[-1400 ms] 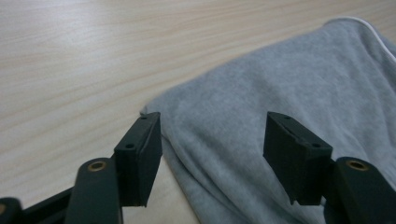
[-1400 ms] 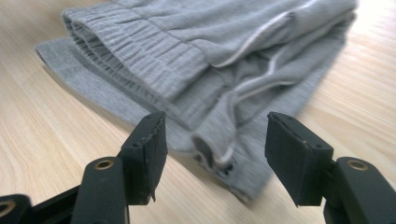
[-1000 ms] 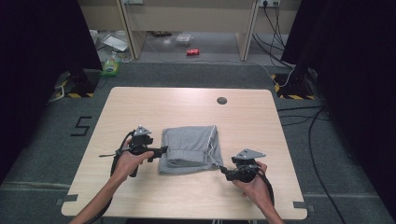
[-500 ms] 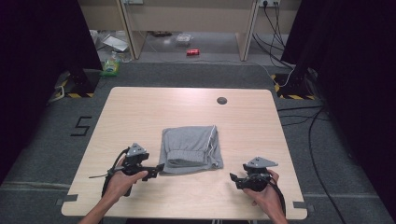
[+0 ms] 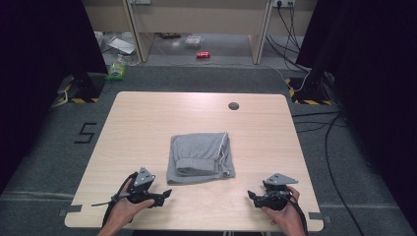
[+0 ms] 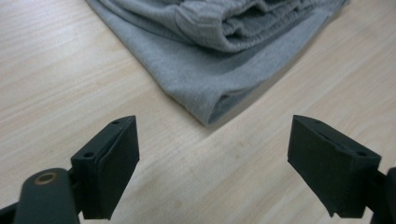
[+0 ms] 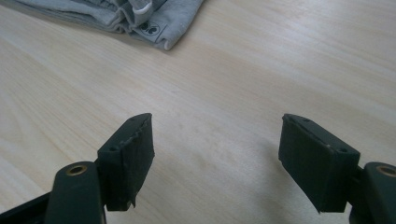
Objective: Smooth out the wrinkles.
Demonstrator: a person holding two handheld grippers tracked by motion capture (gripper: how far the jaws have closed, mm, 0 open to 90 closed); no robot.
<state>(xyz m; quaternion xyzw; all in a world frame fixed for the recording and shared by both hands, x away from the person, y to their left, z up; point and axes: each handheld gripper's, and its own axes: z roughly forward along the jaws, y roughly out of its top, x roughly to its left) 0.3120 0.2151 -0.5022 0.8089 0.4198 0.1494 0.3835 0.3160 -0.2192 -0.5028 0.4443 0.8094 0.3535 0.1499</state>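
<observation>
- left tool (image 5: 164, 195) released, jaws wide after just opening, nothing between, near front-left corner of grey folded garment (image 5: 200, 157)
- garment flat mid-surface (image 5: 147, 118), apart from both tools
- right tool (image 5: 252, 195) released, just opened, empty, well right of garment

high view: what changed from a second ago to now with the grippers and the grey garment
Both grippers drew back from the folded grey garment toward the table's near edge: the left gripper off its left side, the right gripper off its right corner. Their jaws have just been opening, nothing between them. The garment stayed folded at the table's middle.
</observation>
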